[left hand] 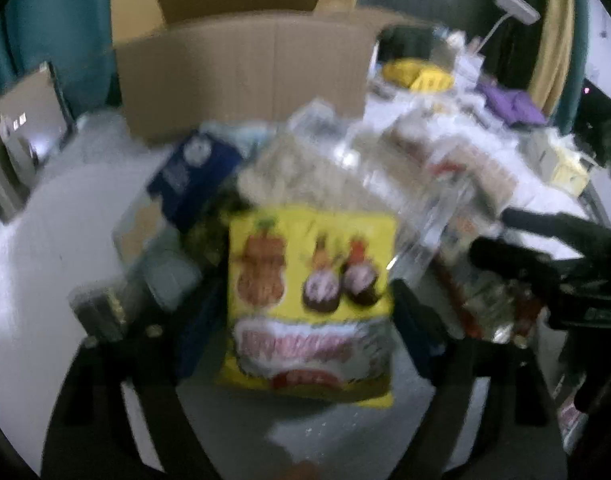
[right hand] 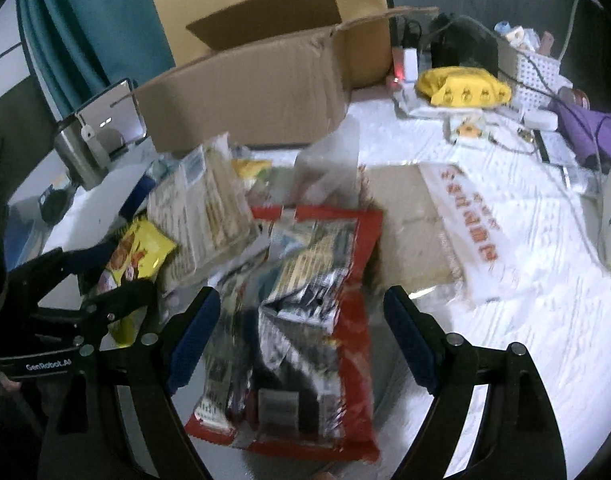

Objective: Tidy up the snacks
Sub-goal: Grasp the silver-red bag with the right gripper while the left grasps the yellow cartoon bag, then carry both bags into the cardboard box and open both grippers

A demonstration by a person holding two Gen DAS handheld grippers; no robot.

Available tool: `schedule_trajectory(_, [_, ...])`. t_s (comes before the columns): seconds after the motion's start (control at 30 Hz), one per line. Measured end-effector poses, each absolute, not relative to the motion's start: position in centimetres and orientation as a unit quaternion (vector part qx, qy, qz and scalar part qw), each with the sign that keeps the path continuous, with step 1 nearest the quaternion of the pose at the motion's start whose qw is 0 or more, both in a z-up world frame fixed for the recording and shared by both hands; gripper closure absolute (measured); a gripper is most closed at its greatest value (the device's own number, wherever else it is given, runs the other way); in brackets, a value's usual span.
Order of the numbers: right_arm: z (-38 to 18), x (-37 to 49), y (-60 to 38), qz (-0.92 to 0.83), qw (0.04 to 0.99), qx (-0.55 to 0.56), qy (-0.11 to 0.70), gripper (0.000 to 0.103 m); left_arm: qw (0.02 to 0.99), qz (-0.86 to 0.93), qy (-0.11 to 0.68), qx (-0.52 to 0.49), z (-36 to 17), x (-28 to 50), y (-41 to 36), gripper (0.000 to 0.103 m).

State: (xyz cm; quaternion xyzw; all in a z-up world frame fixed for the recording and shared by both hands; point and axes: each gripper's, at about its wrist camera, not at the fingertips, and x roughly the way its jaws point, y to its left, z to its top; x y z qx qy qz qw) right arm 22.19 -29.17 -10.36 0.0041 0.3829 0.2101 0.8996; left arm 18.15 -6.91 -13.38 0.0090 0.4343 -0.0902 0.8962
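A yellow snack bag (left hand: 309, 300) with cartoon pictures lies on the white table, between the fingers of my left gripper (left hand: 305, 320). The jaws stand open, and I see no pad pressing on the bag. A red-edged bag (right hand: 345, 320) full of silver packets lies between the blue pads (right hand: 193, 340) of my right gripper (right hand: 301, 336), which is open with a thin gap at the right pad. In the right wrist view, the left gripper (right hand: 93, 284) sits at the left edge by the yellow bag (right hand: 141, 256). The view is blurred.
An open cardboard box (right hand: 245, 92) stands at the back of the table. A heap of clear cracker packs (right hand: 201, 216) and a dark blue pack (left hand: 193, 176) lies in front of it. Yellow cloth (right hand: 461, 84), a purple item (right hand: 589, 128), a white basket (right hand: 533, 68) and cables crowd the back right.
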Motion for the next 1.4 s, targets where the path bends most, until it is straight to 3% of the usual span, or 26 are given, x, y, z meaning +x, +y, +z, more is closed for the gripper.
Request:
schedule_trajectory(0.3, [-11.7,20.7,-27.9,0.200,0.902,-0.038,0.380,0.017,0.896,-0.089,0.435,-0.002,-13.6,17.3,-5.9,0.015])
schedule_trajectory(0.37, [-11.9,20.5,-27.6,0.200,0.900,-0.049,0.384,0.018,0.896,-0.098,0.433,-0.003,-13.5,17.2,-5.9,0.025])
schedule_trajectory(0.47, [-12.0,20.0,-27.1,0.205,0.900,-0.066,0.380,0.029,0.896,-0.107,0.431,0.003,-13.3,17.0,-6.1,0.034])
schedule_trajectory(0.53, [-11.8,19.9,-27.0,0.205,0.900,-0.067,0.378,0.038,0.896,-0.112,0.429,0.004,-13.1,16.7,-6.2,0.038])
schedule_trajectory(0.6, [-11.6,19.7,-27.0,0.200,0.902,-0.071,0.376,0.039,0.898,-0.117,0.425,0.004,-12.8,16.4,-6.2,0.040])
schedule_trajectory(1.4, [-3.9,20.5,-27.6,0.203,0.927,-0.070,0.306,0.039,0.931,-0.127,0.343,0.002,-6.7,14.8,-3.9,0.043])
